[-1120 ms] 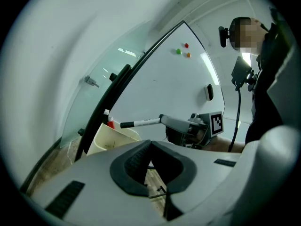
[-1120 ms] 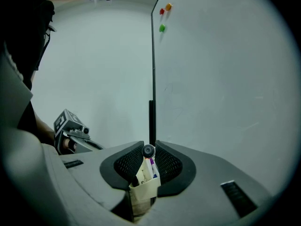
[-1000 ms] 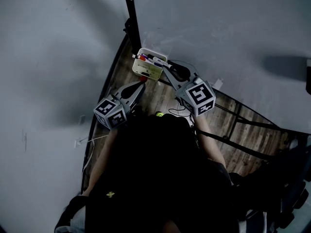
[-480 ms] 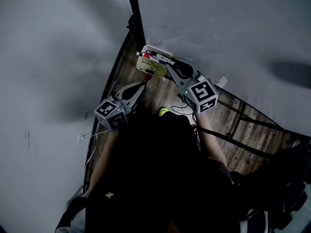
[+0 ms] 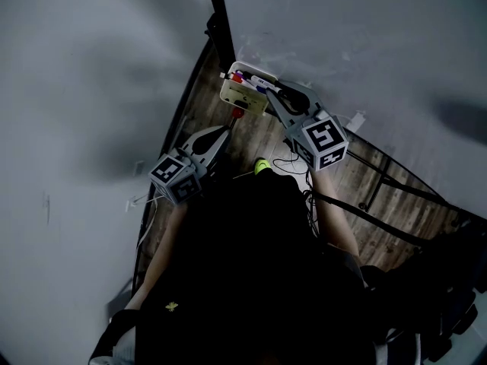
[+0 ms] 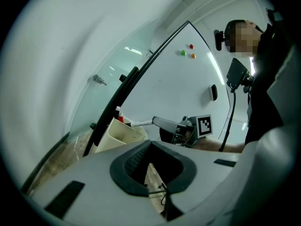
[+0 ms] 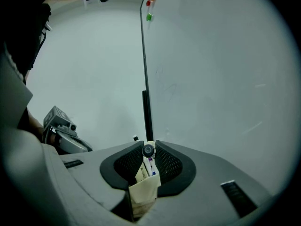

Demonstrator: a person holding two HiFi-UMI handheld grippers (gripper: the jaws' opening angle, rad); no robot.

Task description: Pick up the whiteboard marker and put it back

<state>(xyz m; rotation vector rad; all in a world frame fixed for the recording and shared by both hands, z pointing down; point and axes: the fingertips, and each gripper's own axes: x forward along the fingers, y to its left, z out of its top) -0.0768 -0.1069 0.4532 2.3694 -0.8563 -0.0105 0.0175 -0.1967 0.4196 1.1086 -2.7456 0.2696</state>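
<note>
A cream marker holder (image 5: 245, 91) hangs on the whiteboard (image 5: 358, 44) with several markers in it. My right gripper (image 5: 272, 97) is shut on a white whiteboard marker (image 5: 264, 90) just right of the holder's top. In the right gripper view the marker's (image 7: 148, 150) round end sits between the pads above the holder (image 7: 143, 189). The left gripper view shows that marker (image 6: 140, 123) sticking out level from the right gripper (image 6: 162, 123) toward the holder (image 6: 123, 134). My left gripper (image 5: 227, 130) hangs below the holder, jaws a little apart with nothing between them (image 6: 151, 147).
A black stand post (image 5: 221, 17) runs up beside the holder. Below lies wooden floor (image 5: 255, 139) with cables and a small yellow-green object (image 5: 262, 165). Coloured magnets (image 6: 187, 52) and a dark eraser (image 6: 213, 92) sit on the board. A person (image 6: 265, 79) stands at the right.
The whole scene has slid up and to the right in the head view. Both grippers keep their places relative to the holder, and the marker stays held.
</note>
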